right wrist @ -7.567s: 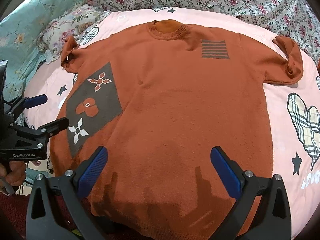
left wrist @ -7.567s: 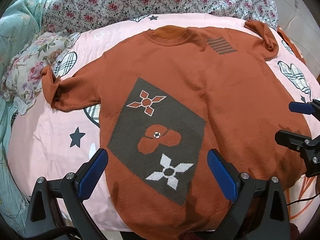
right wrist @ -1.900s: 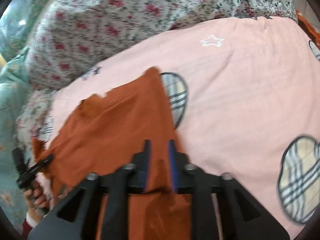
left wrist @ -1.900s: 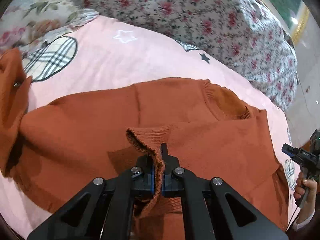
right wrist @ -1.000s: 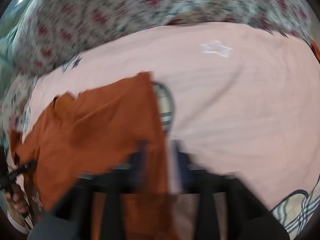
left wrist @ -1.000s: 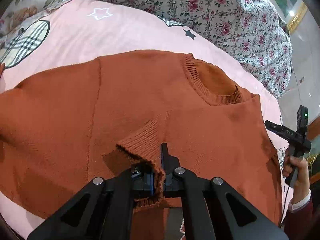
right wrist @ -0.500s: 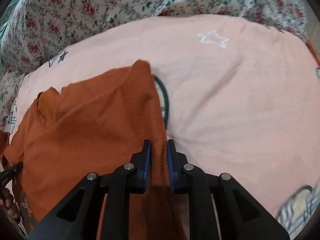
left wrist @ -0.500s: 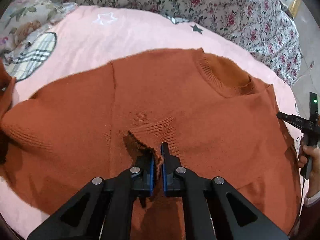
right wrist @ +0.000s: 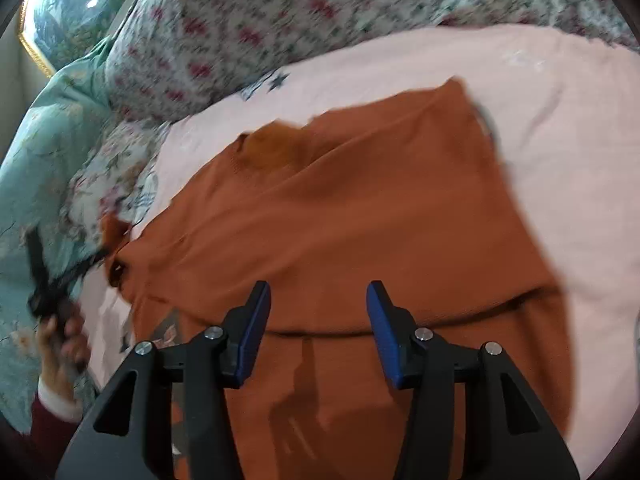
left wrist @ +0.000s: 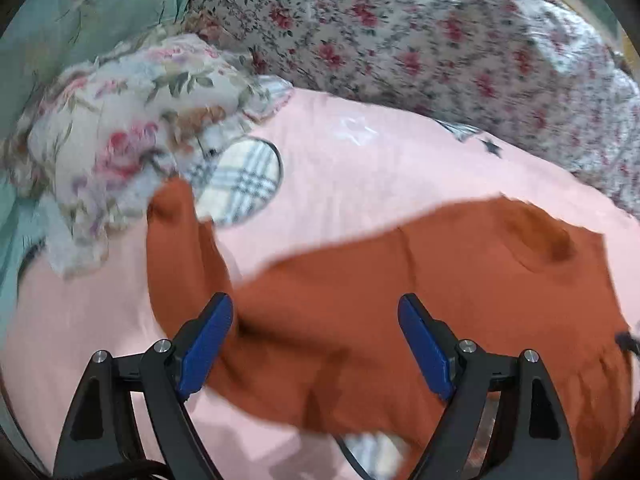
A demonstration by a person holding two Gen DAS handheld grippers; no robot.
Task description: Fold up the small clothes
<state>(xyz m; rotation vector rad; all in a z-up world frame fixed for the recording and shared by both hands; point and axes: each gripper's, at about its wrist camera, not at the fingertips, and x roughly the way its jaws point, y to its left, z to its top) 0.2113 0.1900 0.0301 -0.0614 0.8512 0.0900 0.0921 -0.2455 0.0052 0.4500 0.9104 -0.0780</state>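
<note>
Lying folded on a pink bedsheet (left wrist: 352,184), an orange sweater (right wrist: 360,216) is spreading beneath both tools. The left gripper (left wrist: 316,344) is opening wide, its blue pads (left wrist: 206,344) gripping nothing, while the right gripper (right wrist: 318,332) is opening partway, also empty, above the cloth.

Pink sheet (left wrist: 360,168) printed with plaid heart (left wrist: 240,184), white star (left wrist: 354,130) and dark star (right wrist: 279,79). Rose-print quilt (left wrist: 420,40) bunched behind pink sheet; floral pillow (left wrist: 120,136) and teal bedding (right wrist: 36,152) seen beside it.
</note>
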